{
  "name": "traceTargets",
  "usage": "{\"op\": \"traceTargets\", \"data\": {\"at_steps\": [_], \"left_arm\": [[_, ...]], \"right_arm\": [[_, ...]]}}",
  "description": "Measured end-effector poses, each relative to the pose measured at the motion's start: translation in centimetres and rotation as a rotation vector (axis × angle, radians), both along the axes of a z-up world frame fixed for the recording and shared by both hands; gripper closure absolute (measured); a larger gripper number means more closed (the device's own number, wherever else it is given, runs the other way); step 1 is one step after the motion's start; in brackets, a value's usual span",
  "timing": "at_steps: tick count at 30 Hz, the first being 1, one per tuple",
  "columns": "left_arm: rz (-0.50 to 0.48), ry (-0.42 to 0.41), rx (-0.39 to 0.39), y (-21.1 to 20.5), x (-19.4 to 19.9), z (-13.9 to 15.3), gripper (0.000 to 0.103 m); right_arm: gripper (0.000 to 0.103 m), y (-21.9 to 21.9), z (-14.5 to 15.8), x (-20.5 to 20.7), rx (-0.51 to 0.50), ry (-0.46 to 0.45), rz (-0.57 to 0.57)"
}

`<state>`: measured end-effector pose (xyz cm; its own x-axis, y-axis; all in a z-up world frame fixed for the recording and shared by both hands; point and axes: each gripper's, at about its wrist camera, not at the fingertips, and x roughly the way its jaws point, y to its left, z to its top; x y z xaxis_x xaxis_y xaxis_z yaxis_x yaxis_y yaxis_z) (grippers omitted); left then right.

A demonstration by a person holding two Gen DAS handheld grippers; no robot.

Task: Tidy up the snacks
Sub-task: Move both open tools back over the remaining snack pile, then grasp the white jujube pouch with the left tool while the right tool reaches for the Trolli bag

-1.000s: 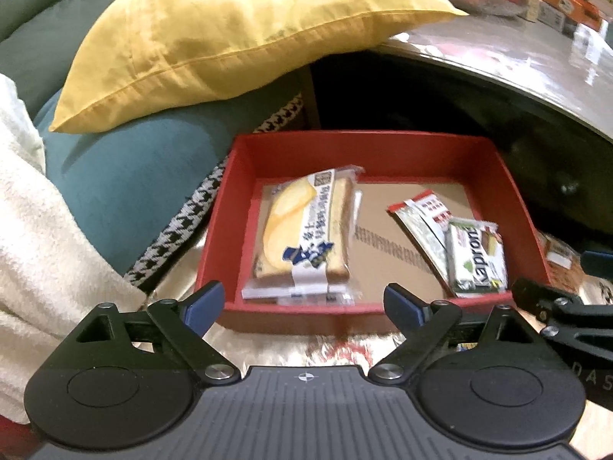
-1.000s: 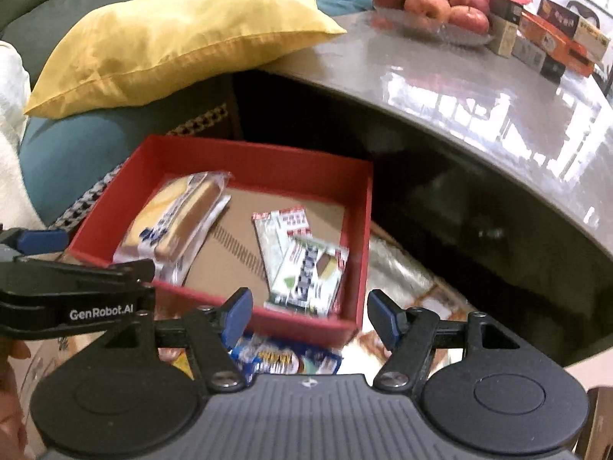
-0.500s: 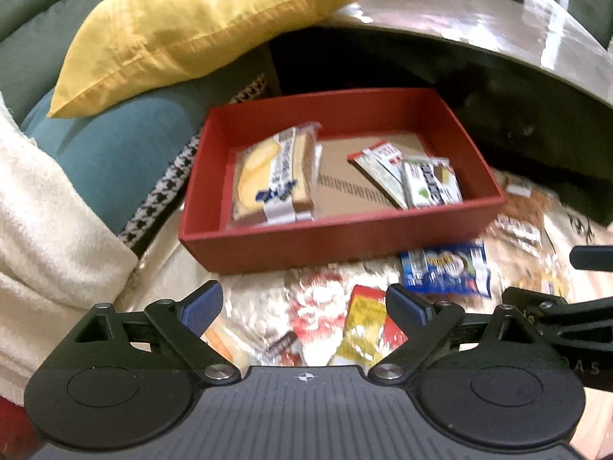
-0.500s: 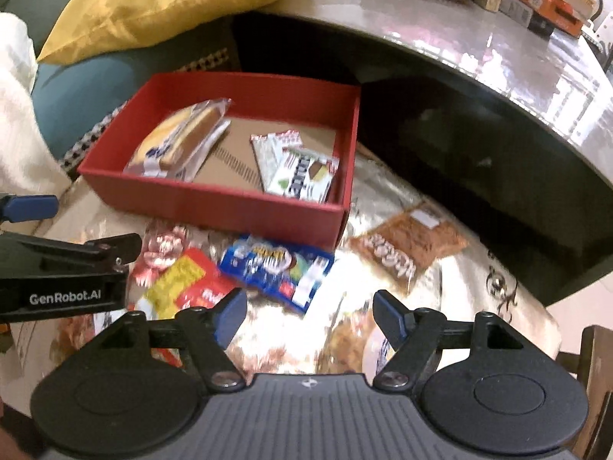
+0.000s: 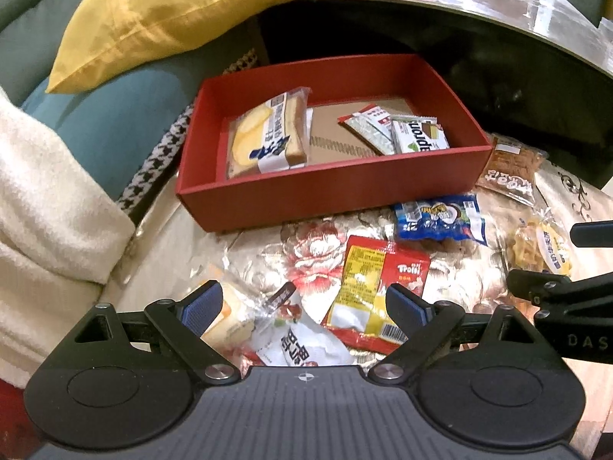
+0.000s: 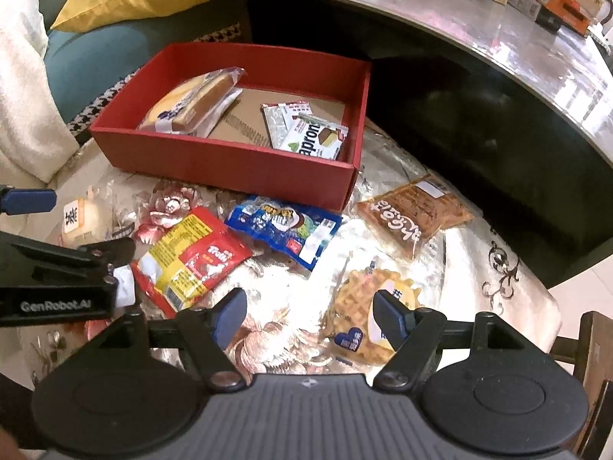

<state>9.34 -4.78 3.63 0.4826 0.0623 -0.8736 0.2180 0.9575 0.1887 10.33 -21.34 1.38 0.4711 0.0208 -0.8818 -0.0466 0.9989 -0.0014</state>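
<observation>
Both tongs hover empty over loose snack packets on a floral-cloth-covered surface in front of the red box (image 5: 337, 195). Left tongs (image 5: 304, 306) stand wide apart, nothing between the pads, over the red-yellow Trolli bag (image 5: 377, 287) and a white crinkly packet (image 5: 302, 345). Right tongs (image 6: 310, 316) are about half open, jaws just been opening, nothing clamped; the right pad sits over the edge of the waffle packet (image 6: 367, 306). The box already holds a bread-slice packet (image 5: 268, 138) on its left side, plus a flat sachet (image 5: 367, 126) and a Kapron wafer bar (image 5: 419, 136) at its right side. Still outside: Trolli bag, blue coconut candy bag (image 6: 283, 230) just beside the box's front wall, brown biscuit packet (image 6: 413, 214) off the box's right corner, the waffle, a bun packet (image 6: 82, 218) at the left. Risks: the waffle is brittle, a hard pinch likely cracks it; a half-open jaw may miss its width and only catch film, so it slips; the Trolli bag overlaps the white packet, so a grab may drag both; the two tongs sit close and could clash. Trolli bag's long axis runs from near edge toward the box, tilted right; the waffle lies flat, roughly square, no clear axis.
</observation>
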Motion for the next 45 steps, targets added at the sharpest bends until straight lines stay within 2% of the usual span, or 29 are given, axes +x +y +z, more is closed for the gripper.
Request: {"op": "traceTargets", "data": {"at_steps": [13, 21, 28, 36, 37, 39, 40, 43, 44, 45], "left_arm": [[0.010, 0.019, 0.029, 1.0, -0.6, -0.7, 0.008], [0.051, 0.074, 0.011, 2.7, -0.5, -1.7, 0.008], [0.141, 0.187, -0.083, 3.7, 0.3, -3.7, 0.008], [0.338, 0.258, -0.161, 4.6, 1.6, -6.0, 0.010], [0.356, 0.264, -0.175, 4.7, 1.8, -6.3, 0.011], [0.373, 0.287, -0.206, 4.8, 1.9, -6.9, 0.024], [0.378, 0.302, -0.221, 4.8, 1.9, -7.2, 0.026], [0.357, 0.276, -0.180, 4.4, 1.4, -7.0, 0.034], [0.348, 0.276, -0.179, 4.5, 1.3, -7.0, 0.038], [0.339, 0.278, -0.188, 4.6, 1.0, -6.8, 0.047]], "right_arm": [[0.035, 0.3, -0.5, -0.4, -0.016, 0.017, 0.028], [0.035, 0.4, -0.5, -0.4, -0.017, 0.017, 0.036], [0.035, 1.1, -0.5, -0.1, -0.009, 0.016, 0.053], [0.035, 1.2, -0.3, -0.1, 0.010, 0.004, 0.062], [0.035, 1.2, -0.3, 0.0, 0.015, 0.004, 0.062], [0.035, 1.3, -0.3, 0.0, 0.016, 0.002, 0.064], [0.035, 1.5, -0.3, 0.1, 0.018, 0.002, 0.064], [0.035, 1.8, -0.4, 0.4, 0.032, 0.002, 0.063], [0.035, 2.0, -0.4, 0.6, 0.036, 0.002, 0.063], [0.035, 2.1, -0.4, 0.7, 0.039, 0.002, 0.062]]}}
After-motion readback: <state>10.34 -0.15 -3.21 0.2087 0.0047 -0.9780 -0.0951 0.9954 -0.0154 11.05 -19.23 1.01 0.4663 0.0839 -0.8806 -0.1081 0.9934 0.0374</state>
